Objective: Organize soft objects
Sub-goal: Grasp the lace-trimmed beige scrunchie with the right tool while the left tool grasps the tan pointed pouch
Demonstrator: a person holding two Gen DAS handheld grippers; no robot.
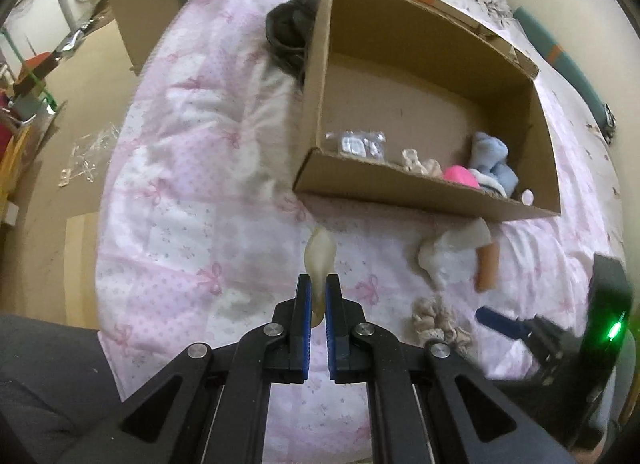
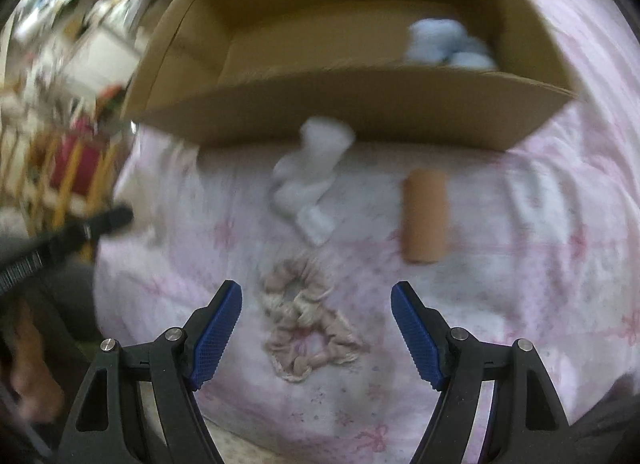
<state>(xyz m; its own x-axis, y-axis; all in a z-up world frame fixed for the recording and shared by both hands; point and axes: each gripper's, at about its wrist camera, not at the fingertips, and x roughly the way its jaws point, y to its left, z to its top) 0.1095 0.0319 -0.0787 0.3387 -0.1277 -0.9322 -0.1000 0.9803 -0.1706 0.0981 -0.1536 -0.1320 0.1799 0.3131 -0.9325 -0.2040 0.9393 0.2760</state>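
Left gripper [image 1: 319, 284] clamped on a cream soft piece [image 1: 319, 260], its long axis running up out of the pads toward the cardboard box [image 1: 424, 193]. Right gripper [image 2: 316, 292] wide apart, empty, over the beige scrunchies [image 2: 308, 324] on the pink quilt [image 2: 540, 223]. Beyond: white cloth [image 2: 310, 183], orange tube [image 2: 425, 217] lengthwise toward the box.

One cardboard box [image 1: 420, 191], two scrunchies [image 2: 308, 328], one brown tube [image 2: 425, 215], two tongs [image 1: 319, 296]
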